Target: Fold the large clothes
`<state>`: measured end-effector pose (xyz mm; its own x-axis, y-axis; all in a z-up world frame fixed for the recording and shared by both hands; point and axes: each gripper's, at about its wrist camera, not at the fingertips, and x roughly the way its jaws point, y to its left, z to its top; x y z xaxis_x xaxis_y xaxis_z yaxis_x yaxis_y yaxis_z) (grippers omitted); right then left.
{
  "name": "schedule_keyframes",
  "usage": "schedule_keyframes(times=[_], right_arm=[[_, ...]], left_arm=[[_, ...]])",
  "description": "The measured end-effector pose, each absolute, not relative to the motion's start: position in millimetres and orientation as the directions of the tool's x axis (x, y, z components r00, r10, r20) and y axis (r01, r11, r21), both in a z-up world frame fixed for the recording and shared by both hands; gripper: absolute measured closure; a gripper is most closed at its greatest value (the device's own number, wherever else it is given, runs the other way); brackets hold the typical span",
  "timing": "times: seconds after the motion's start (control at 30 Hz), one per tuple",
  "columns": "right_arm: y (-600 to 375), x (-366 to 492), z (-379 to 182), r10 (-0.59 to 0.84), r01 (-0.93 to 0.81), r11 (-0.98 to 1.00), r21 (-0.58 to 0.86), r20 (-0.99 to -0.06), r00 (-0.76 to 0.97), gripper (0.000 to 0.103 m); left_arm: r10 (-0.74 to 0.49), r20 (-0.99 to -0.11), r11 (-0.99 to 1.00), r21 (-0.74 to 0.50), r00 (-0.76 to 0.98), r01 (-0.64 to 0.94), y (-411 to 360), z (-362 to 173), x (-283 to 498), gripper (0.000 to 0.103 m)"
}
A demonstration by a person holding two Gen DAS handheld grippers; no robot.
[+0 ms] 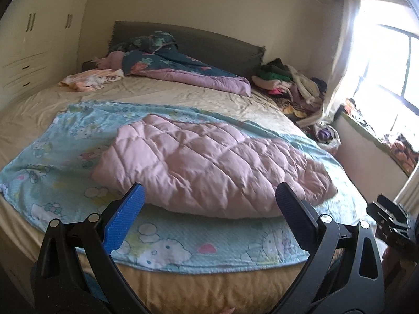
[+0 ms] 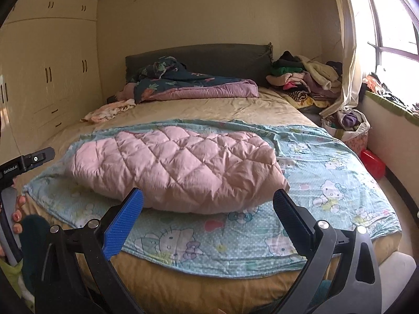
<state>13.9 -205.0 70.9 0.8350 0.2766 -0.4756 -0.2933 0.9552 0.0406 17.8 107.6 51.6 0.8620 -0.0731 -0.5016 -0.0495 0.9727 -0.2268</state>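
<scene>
A pink quilted garment [image 1: 209, 164] lies bunched on a light blue cartoon-print blanket [image 1: 62, 154] spread over the foot of the bed. It shows in the right wrist view too [image 2: 180, 167], on the same blanket [image 2: 327, 172]. My left gripper [image 1: 209, 196] is open and empty, held above the bed's front edge just short of the garment. My right gripper [image 2: 209, 198] is open and empty, also just short of the garment. The right gripper's body shows at the left wrist view's right edge [image 1: 392, 217]; the left gripper's body shows at the right wrist view's left edge [image 2: 23, 162].
A beige sheet [image 1: 157, 91] covers the bed. A dark floral and purple duvet [image 1: 183, 68] lies at the headboard, a peach cloth [image 1: 89, 78] to its left. A clothes pile [image 1: 288, 83] sits at the far right corner. Wardrobes [image 2: 47, 78] stand left, a window [image 2: 392, 26] right.
</scene>
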Motion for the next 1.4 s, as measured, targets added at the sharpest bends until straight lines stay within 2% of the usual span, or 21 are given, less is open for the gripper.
schedule_keyframes(times=[0.47,0.77,1.4], right_arm=[[-185,-17,39,0.308,-0.328,0.944,0.029,-0.425,0.851,0.004],[-179,-3,25,0.314,-0.337,0.94,0.046,-0.5,0.807,0.004],[-182,-3,25,0.312,-0.335,0.941,0.048,-0.504,0.805,0.004]], left_arm=[[-0.113,-0.561,0.986,-0.163,0.82,0.024,64,5,8,0.009],[-0.105,-0.59,0.988,-0.152,0.801,0.018,57,-7,12,0.009],[-0.088,-0.59,0.99,-0.138,0.803,0.007,59,-5,11,0.009]])
